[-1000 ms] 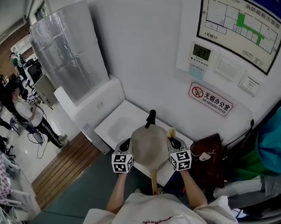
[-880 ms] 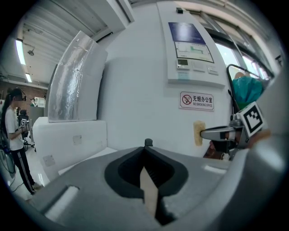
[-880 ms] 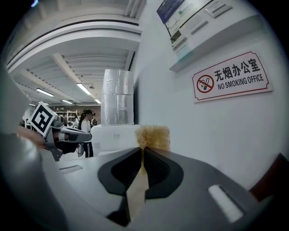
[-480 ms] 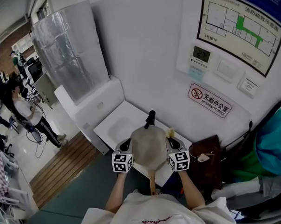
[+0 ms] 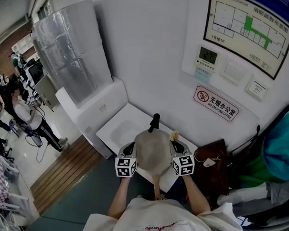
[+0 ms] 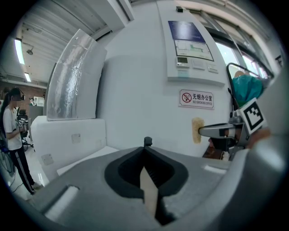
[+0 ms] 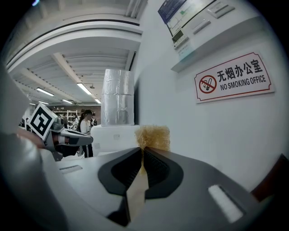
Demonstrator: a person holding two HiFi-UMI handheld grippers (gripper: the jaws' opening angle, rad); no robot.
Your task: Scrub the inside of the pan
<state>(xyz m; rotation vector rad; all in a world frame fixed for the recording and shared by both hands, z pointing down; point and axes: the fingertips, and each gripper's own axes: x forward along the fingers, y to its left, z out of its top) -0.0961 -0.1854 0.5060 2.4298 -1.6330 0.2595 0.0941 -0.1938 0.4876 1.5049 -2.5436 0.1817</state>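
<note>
A round grey pan (image 5: 152, 149) sits between my two grippers over a white table (image 5: 116, 130) against the wall. A black handle (image 5: 155, 121) sticks out on its far side, and its tip (image 6: 147, 141) shows just above the left jaws. A wooden stick (image 5: 157, 185) runs from the pan toward me. My left gripper (image 5: 128, 148) (image 6: 146, 152) is shut beside the pan's left edge, with nothing visible in it. My right gripper (image 5: 176, 146) (image 7: 142, 151) at the pan's right edge is shut on a yellow scrubber (image 7: 152, 136) (image 5: 174, 136) (image 6: 197, 131). The pan's inside is hidden.
The wall with a no-smoking sign (image 5: 217, 102) rises right behind the table. A white cabinet with a foil-wrapped duct (image 5: 70, 56) stands at the left. A brown bag (image 5: 213, 161) and a chair with a teal garment (image 5: 279, 147) are at the right. People (image 5: 20, 114) stand far left.
Hardly anything differs: the right gripper with the scrubber has crept slightly left. The pan and the left gripper stay put.
</note>
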